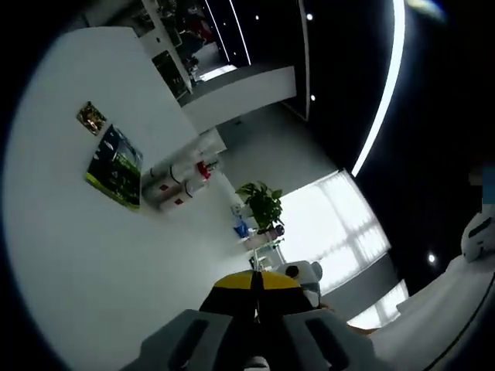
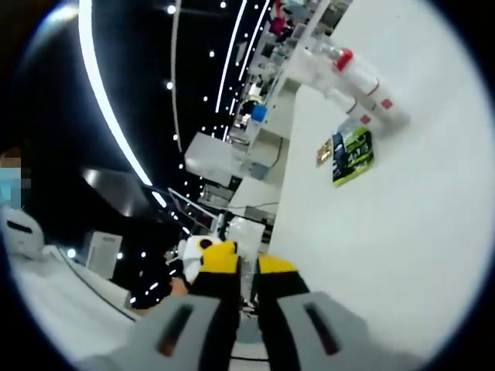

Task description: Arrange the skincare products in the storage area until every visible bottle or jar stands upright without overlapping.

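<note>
**Both grippers aimed at the room, with no skincare products or storage area in front of them**

The biggest thing in either view is the broad white wall (image 1: pixel 93 255), tilted hard in both, which says both hands are rolled well off level. Across the dark ceiling runs a long bright strip light (image 1: pixel 383 93). On the wall hangs a green and black poster (image 1: pixel 116 166), and just beside it are white cylinders with red caps and labels (image 1: pixel 182 182), which look like wall-mounted extinguishers. Further off stands a green leafy potted plant (image 1: pixel 261 202) before a bright window.

The left gripper (image 1: pixel 255 290) has its yellow-tipped black jaws pressed together, with nothing between them. The right gripper (image 2: pixel 246 274) has its yellow-tipped jaws a narrow way apart, also empty.

No bottle, jar or storage area is to be found in these pictures, so how the products stand cannot be told; by my judgement the arranging is not under way at this moment.

The risk lies in that blindness. Swinging the grippers down quickly with the hands rolled like this could knock over upright bottles before they come into sight, or push one into another. The left jaws, being closed, would strike rather than take a bottle unless they are spread first.
</note>
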`<action>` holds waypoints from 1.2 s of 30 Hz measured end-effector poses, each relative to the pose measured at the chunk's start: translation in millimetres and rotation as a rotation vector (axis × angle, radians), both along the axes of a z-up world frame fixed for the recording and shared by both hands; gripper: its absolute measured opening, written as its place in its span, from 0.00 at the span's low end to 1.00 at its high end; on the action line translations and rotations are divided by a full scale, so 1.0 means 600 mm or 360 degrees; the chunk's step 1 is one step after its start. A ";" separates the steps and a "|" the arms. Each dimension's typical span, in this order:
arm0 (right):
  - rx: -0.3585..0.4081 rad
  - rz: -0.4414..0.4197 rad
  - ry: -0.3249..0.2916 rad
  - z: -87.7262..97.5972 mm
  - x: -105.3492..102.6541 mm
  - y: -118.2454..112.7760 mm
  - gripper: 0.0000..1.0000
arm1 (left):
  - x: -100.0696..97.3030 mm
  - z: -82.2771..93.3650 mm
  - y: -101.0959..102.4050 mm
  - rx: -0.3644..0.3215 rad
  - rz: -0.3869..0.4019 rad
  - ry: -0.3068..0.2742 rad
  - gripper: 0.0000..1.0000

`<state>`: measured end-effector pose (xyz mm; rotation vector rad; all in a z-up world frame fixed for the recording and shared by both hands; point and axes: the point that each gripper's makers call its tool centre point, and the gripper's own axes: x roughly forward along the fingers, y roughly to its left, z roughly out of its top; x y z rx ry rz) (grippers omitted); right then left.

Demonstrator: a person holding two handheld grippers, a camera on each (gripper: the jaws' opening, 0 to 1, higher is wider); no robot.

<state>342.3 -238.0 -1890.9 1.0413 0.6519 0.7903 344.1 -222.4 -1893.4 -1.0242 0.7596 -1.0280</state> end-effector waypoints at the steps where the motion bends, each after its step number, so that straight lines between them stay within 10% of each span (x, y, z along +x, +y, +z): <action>1: -0.0012 0.0001 0.0010 -0.001 0.001 -0.001 0.00 | -0.001 0.000 0.000 -0.0004 -0.0008 -0.0008 0.00; 22: -0.0080 0.0034 -0.0053 0.003 0.025 -0.004 0.00 | 0.003 -0.010 0.030 0.0140 -0.0089 -0.0009 0.00; 26: -0.0102 -0.0012 -0.0059 0.003 0.035 0.000 0.15 | 0.011 -0.008 0.031 0.0115 -0.0041 0.0018 0.00; 36: -0.0281 -0.0013 -0.0095 -0.013 0.038 0.004 0.04 | 0.003 -0.010 0.020 0.0149 -0.0066 0.0021 0.00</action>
